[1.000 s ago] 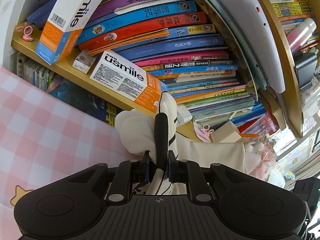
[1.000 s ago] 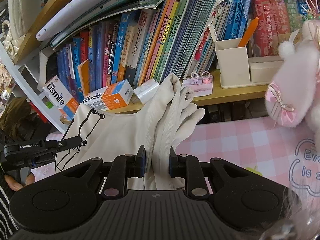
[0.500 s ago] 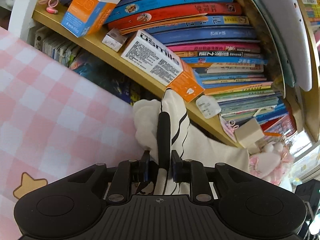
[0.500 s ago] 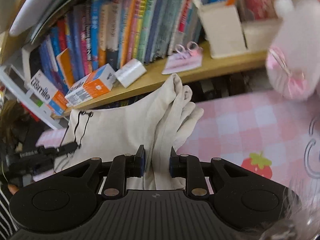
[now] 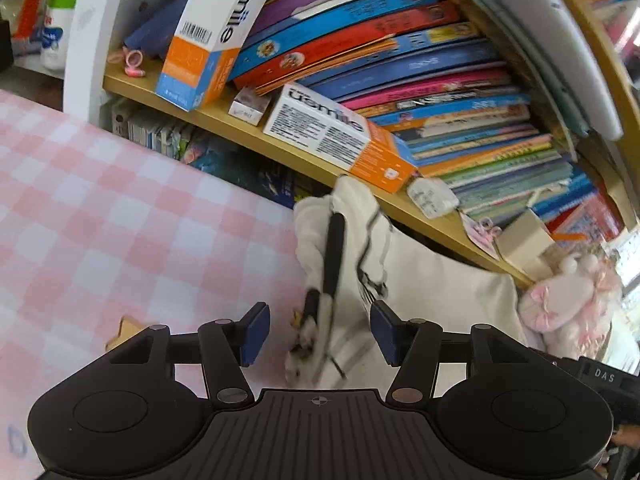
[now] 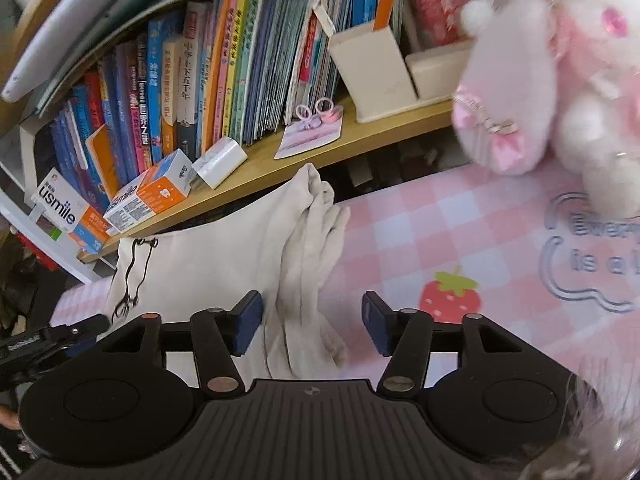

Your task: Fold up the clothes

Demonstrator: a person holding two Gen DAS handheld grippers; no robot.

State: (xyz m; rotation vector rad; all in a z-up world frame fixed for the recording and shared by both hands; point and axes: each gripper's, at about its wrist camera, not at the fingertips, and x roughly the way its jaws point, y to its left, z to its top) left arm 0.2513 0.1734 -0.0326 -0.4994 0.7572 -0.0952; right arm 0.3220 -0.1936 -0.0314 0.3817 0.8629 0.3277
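Currently, left wrist view: left gripper (image 5: 318, 334) spread wide, cream garment (image 5: 432, 280) with black drawstring (image 5: 334, 252) lying loose between its pads on the pink checked tablecloth (image 5: 120, 216).

Right wrist view: right gripper (image 6: 312, 328) likewise spread; bunched edge between. Soft, light, floppy; pinch at corners.

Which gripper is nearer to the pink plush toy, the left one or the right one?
Right. The pink plush toy looms just ahead and to the side of the right gripper; from the left gripper it sits beyond the white garment.
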